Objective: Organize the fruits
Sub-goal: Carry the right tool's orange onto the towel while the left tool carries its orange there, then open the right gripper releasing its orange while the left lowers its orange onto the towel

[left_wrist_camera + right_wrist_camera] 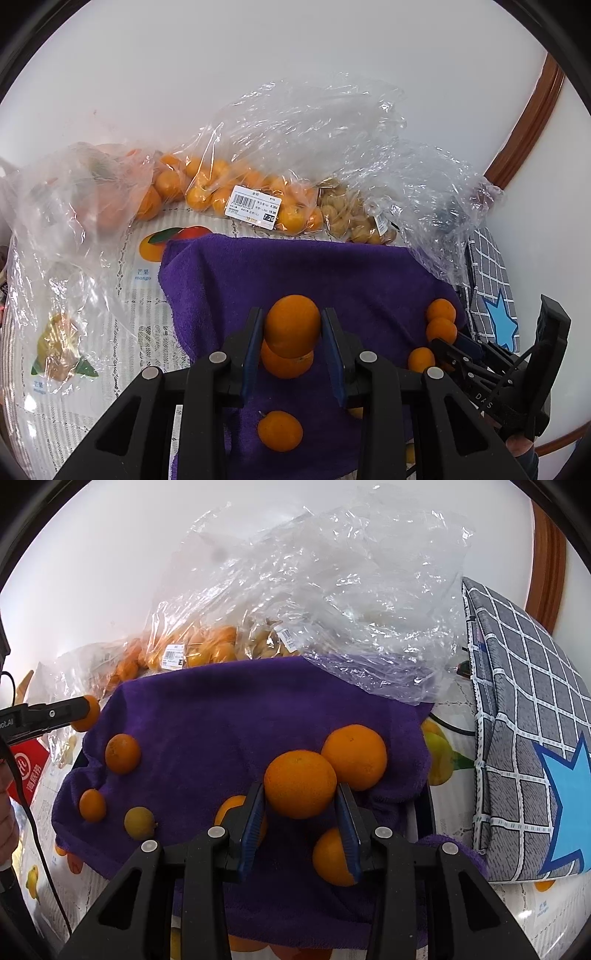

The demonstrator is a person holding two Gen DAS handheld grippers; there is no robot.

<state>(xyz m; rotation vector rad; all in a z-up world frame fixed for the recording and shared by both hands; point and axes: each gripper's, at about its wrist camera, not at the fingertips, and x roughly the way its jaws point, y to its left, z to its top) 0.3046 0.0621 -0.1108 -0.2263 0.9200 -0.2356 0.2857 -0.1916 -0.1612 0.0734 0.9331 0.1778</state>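
Note:
My left gripper is shut on a small orange above a purple towel; it also shows at the left edge of the right wrist view. Another orange lies just under it and one nearer me. My right gripper is shut on an orange over the same towel. Several loose oranges lie on the towel, one large right behind the held one, smaller ones at the left. The right gripper shows at the right of the left wrist view.
Clear plastic bags of small oranges and of pale husked fruits lie behind the towel against a white wall. A crumpled empty bag overhangs the towel. A grey checked cushion stands at the right. A fruit-print tablecloth covers the table.

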